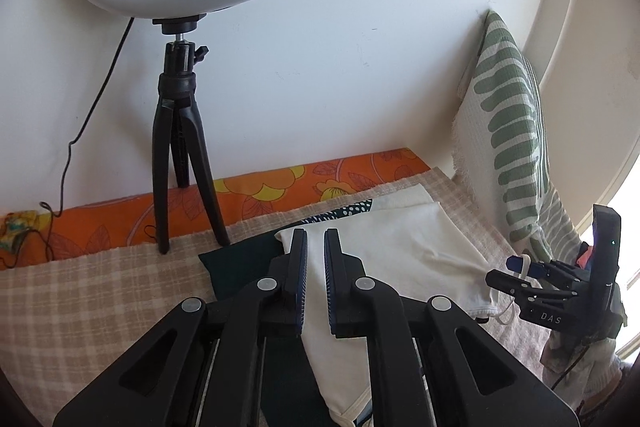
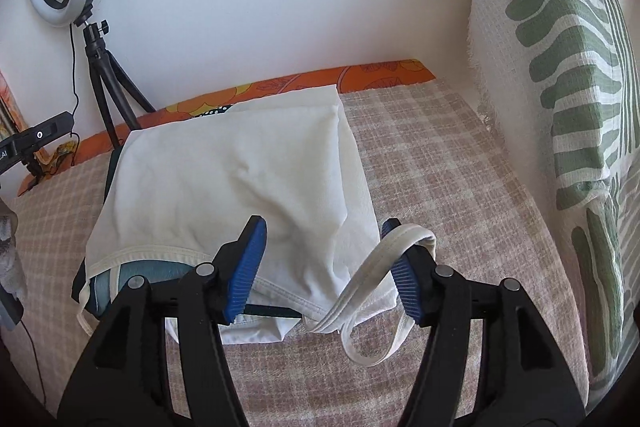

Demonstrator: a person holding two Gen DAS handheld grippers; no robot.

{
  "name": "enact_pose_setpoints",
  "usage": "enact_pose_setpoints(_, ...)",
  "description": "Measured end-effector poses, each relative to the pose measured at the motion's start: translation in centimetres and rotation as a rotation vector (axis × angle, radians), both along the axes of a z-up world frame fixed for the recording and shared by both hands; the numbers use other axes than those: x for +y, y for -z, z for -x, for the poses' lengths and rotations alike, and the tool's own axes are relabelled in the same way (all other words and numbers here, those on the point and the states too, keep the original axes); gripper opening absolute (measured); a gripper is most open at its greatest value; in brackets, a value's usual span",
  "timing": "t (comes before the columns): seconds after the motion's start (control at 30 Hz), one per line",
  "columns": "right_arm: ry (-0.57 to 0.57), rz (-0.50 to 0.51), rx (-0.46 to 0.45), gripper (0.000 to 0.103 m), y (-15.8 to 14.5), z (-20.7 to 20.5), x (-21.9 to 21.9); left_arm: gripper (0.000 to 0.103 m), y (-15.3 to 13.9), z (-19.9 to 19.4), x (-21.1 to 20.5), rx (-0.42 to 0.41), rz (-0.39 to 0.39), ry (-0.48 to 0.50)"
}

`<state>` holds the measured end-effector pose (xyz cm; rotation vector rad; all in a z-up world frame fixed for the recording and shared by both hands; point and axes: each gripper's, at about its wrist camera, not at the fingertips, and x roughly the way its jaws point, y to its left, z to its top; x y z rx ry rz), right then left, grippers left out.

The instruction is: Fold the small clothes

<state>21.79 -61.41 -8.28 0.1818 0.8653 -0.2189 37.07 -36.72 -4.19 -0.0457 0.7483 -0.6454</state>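
Right gripper (image 2: pixel 324 267): jaws apart, a white strap (image 2: pixel 384 263) draped over one finger, nothing pinched. Left gripper (image 1: pixel 316 279): jaws nearly together — clamped on a fold of the white garment (image 2: pixel 240 179). Garment lies folded on the checked cloth (image 2: pixel 440 187), atop a dark patterned piece (image 1: pixel 240 259). Behind — ring light tripod (image 1: pixel 180 131), leaf-print pillow (image 2: pixel 560 67) at the wall.
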Motion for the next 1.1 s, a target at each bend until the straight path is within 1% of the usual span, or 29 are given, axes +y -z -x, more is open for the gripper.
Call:
enact_pose_setpoints(0.1, 0.005, 0.014, -0.008, 0.064, -0.8, 0.6, 0.7, 0.007, -0.6, 0.9, 0.4, 0.001, 0.001, 0.013)
enact_pose_setpoints(0.17, 0.001, 0.018, -0.02, 0.064, -1.5, 0.9, 1.3, 0.011, -1.0, 1.6, 0.7, 0.004, 0.006, 0.02)
enact_pose_setpoints(0.2, 0.001, 0.016, -0.027, 0.064, -1.9, 1.1, 1.7, 0.016, -1.2, 1.9, 0.9, 0.006, 0.005, 0.023)
enact_pose_setpoints(0.23, 0.001, 0.012, -0.033, 0.065, -2.3, 1.4, 2.0, 0.027, -1.5, 2.2, 1.1, 0.005, 0.001, 0.023)
enact_pose_setpoints(0.27, -0.002, 0.011, -0.038, 0.065, -2.7, 1.6, 2.4, 0.034, -1.8, 2.7, 1.4, 0.0, 0.002, 0.021)
enact_pose_setpoints(0.3, -0.004, 0.015, -0.041, 0.066, -3.1, 1.9, 2.8, 0.044, -2.1, 3.2, 1.9, -0.011, 0.005, 0.02)
enact_pose_setpoints(0.33, -0.007, 0.025, -0.042, 0.066, -3.6, 2.1, 3.4, 0.047, -2.5, 3.8, 2.2, -0.028, 0.006, 0.018)
enact_pose_setpoints(0.4, -0.011, 0.045, -0.048, 0.067, -4.6, 2.7, 4.5, 0.047, -3.4, 5.0, 2.9, -0.061, -0.006, 0.023)
enact_pose_setpoints(0.5, -0.015, 0.065, -0.064, 0.067, -6.6, 3.9, 6.2, 0.047, -4.7, 6.8, 4.2, -0.075, 0.005, 0.035)
enact_pose_setpoints(0.57, -0.019, 0.072, -0.083, 0.069, -8.2, 4.7, 7.5, 0.052, -5.7, 8.1, 5.1, -0.09, 0.008, 0.038)
enact_pose_setpoints(0.63, -0.023, 0.08, -0.115, 0.077, -9.7, 5.6, 9.1, 0.064, -6.7, 9.5, 6.1, -0.119, 0.01, 0.036)
enact_pose_setpoints(0.73, -0.034, 0.114, -0.163, 0.087, -11.8, 6.9, 11.9, 0.066, -8.1, 11.6, 7.8, -0.159, 0.014, 0.036)
enact_pose_setpoints(0.77, -0.04, 0.123, -0.173, 0.087, -12.3, 7.3, 12.8, 0.068, -8.5, 12.3, 8.4, -0.17, 0.014, 0.037)
enact_pose_setpoints(0.83, -0.048, 0.132, -0.185, 0.088, -13.0, 8.0, 14.5, 0.076, -9.2, 13.7, 9.8, -0.19, 0.022, 0.028)
enact_pose_setpoints(0.9, -0.049, 0.136, -0.196, 0.09, -13.2, 8.6, 16.2, 0.078, -9.5, 15.2, 11.2, -0.215, 0.027, 0.027)
enact_pose_setpoints(1.0, -0.048, 0.138, -0.218, 0.097, -13.0, 10.0, 18.3, 0.082, -9.1, 17.2, 13.1, -0.233, 0.017, 0.017)
enact_pose_setpoints(1.1, -0.048, 0.129, -0.233, 0.097, -12.2, 11.4, 20.1, 0.082, -8.0, 18.8, 14.7, -0.229, -0.004, 0.012)
